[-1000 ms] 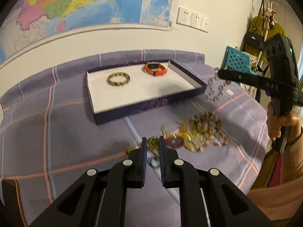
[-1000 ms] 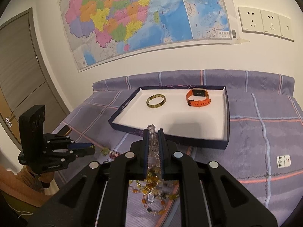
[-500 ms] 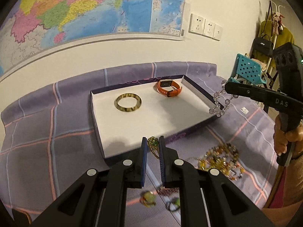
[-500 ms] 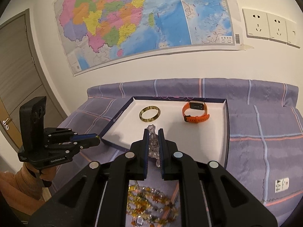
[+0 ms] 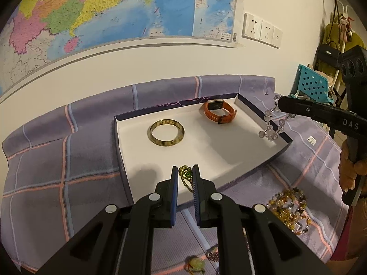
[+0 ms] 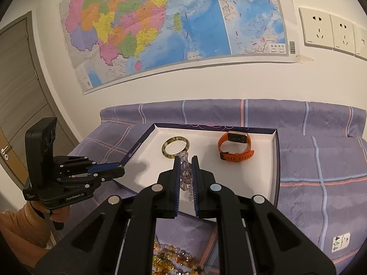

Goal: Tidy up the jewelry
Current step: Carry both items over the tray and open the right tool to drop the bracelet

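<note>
At the left, the left gripper (image 5: 185, 176) tilts downward over the near edge of the white-lined tray (image 5: 123, 160), its jaws pinched on a green and gold chain (image 5: 186, 177) that dangles between the fingers. A hand (image 6: 56, 214) in an orange-brown sleeve (image 6: 20, 225) grips its handle from below. Inside the tray, a mottled yellow bangle (image 5: 167, 133) lies flat toward the left and an orange watch (image 5: 218, 111) sits nearer the far right corner, the two well apart. Further right, the right gripper (image 6: 185, 168) also slopes downward, reaching in over the tray's right rim, and is clamped on a clear bead bracelet (image 5: 273, 123) that hangs in a loop above the tray's floor. On the purple checked cloth (image 5: 68, 171) in front of the tray, toward the right, a heap of amber bead jewelry (image 5: 290, 208) lies tangled.
</note>
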The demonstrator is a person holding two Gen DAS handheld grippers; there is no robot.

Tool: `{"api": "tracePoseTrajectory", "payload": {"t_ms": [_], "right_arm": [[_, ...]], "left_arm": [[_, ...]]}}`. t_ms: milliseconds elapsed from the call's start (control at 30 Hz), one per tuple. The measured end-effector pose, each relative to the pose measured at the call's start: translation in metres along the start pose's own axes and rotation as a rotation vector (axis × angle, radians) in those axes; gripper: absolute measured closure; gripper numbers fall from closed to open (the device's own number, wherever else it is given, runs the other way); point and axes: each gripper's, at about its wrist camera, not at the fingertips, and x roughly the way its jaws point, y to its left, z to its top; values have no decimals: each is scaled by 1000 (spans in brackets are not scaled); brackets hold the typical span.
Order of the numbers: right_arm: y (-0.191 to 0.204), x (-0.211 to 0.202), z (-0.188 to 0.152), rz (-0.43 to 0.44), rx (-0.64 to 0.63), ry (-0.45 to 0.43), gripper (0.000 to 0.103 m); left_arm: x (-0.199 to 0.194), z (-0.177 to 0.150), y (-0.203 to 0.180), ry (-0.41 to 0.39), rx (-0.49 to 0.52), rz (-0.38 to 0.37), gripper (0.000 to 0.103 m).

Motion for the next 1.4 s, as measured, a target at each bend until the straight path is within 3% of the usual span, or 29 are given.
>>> {"api": "tracePoseTrajectory", "payload": {"t_ms": [867,1400], "right_arm": [[-38,70,17,-43,60,82,93],[-55,91,8,-139,50,131,90]], "left_arm": [[62,33,13,72,-13,60,93],[96,33,24,152,-72,76,92]]}}
